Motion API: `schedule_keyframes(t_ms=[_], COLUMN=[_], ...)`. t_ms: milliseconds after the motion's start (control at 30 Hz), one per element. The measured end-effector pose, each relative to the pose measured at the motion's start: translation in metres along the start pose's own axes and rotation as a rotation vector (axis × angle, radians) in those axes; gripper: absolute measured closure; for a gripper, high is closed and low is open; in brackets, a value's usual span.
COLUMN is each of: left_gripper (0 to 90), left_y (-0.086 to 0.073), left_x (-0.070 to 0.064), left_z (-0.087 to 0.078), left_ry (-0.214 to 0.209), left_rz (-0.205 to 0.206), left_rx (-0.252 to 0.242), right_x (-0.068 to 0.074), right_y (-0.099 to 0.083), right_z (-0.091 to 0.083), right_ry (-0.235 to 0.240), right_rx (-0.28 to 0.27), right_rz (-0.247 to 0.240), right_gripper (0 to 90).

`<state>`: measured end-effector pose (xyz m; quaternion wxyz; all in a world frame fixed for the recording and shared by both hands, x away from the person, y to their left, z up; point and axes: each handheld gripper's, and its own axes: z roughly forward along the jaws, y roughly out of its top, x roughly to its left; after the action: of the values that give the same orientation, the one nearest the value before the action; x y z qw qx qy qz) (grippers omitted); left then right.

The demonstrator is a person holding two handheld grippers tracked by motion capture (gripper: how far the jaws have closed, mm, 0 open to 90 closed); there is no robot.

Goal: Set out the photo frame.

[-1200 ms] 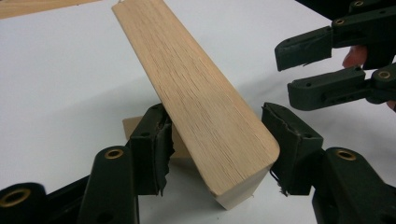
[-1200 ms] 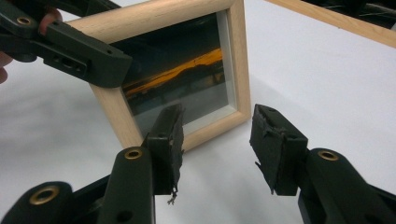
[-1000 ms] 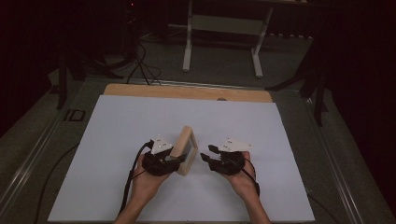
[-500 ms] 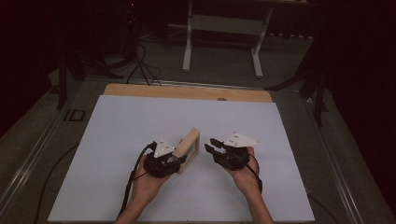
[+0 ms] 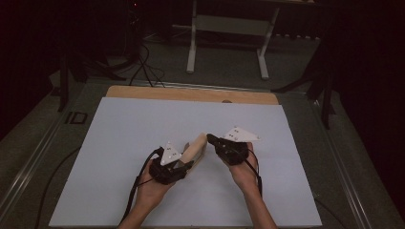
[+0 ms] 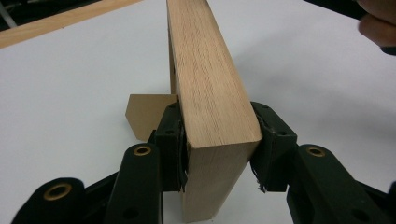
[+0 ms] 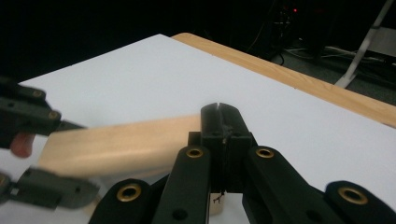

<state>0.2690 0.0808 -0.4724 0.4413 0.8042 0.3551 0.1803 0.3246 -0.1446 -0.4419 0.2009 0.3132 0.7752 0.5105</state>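
While the left tool (image 6: 219,154) pinches a wooden block (image 6: 205,84) by its near end above the white desk (image 5: 143,124), the right tool (image 7: 219,116), jaws pressed together, sits at the block's 3 o'clock, just beside it.

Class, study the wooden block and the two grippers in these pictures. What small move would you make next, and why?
Probably open the right gripper and bring it onto the free far end of the wooden block. The left gripper clamps the block's near end, holding it tilted above the white sheet. In the right gripper view the jaws stand shut, beside the block but gripping nothing.
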Motion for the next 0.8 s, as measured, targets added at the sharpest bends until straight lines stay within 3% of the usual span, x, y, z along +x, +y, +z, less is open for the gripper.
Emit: schedule_keyframes(t_ms=[333, 667, 800], left_gripper=[60.0, 59.8, 59.3], left_y=[-0.001, -0.001, -0.001], left_x=[-0.007, -0.004, -0.003], left_z=[0.002, 0.002, 0.001], left_ry=[-0.031, -0.04, -0.019], left_rz=[0.055, 0.054, 0.054], left_rx=[-0.013, -0.013, -0.01], right_x=[-0.004, -0.006, -0.007], right_y=[0.013, 0.01, 0.01], right_z=[0.022, 0.037, 0.037], right_ry=[-0.003, -0.017, -0.019], right_rx=[0.034, 0.1, 0.111], right_rz=[-0.017, -0.044, -0.053], right_gripper=[90.0, 90.0, 90.0])
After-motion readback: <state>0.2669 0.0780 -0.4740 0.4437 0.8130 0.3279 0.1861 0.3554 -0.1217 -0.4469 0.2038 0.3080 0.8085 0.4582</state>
